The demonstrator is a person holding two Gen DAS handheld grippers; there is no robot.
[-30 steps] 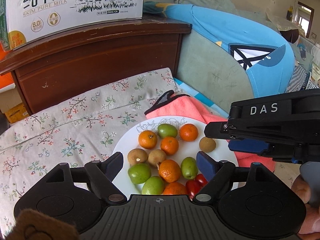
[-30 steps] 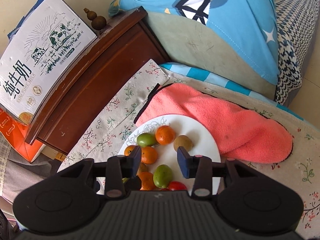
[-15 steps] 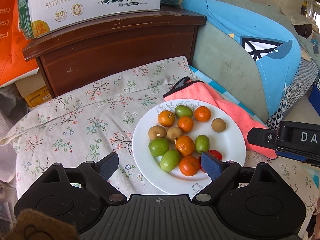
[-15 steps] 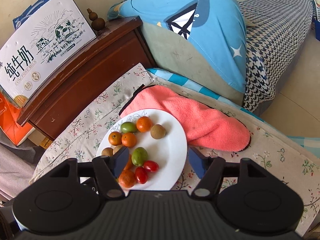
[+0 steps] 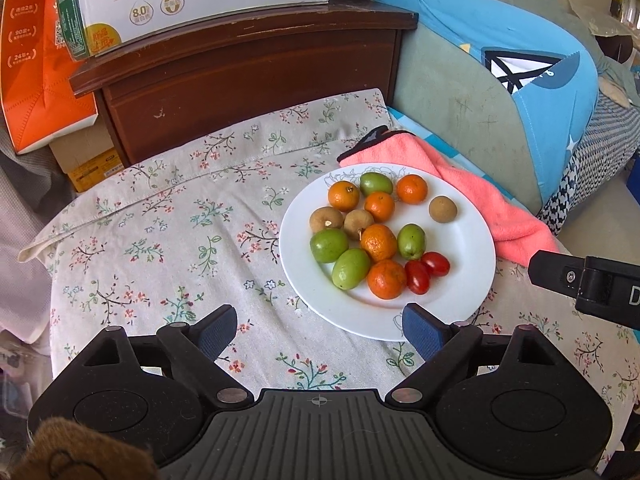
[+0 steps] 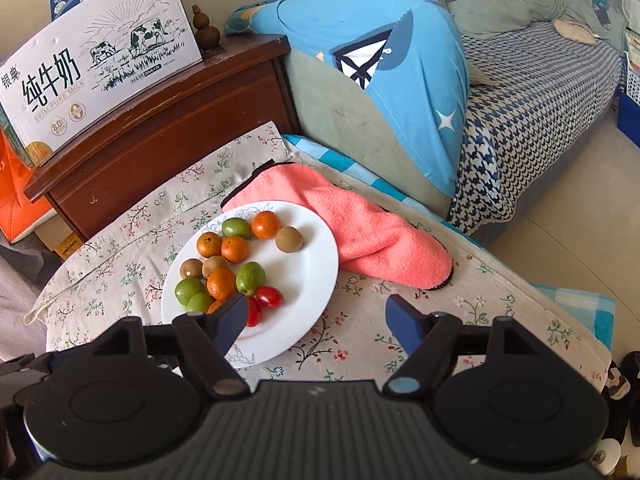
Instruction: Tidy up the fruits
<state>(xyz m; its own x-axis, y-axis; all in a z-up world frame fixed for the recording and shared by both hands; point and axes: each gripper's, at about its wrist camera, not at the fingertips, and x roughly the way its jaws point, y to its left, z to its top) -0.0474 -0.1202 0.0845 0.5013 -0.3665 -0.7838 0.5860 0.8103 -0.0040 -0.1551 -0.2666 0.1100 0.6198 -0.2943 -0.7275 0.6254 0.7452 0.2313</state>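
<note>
Floral cloth (image 5: 168,240) bears fruit plate (image 5: 460,312) (beyond both empty tools).

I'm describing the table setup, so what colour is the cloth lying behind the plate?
Salmon pink with a dark edge; the cloth shows best in the right wrist view.

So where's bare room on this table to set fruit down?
Best is the floral cloth left of the white plate, toward the wooden cabinet. The plate's right half is bare past the cherry tomatoes. Its left side is crowded, and the pink towel borders its far-right rim.
</note>
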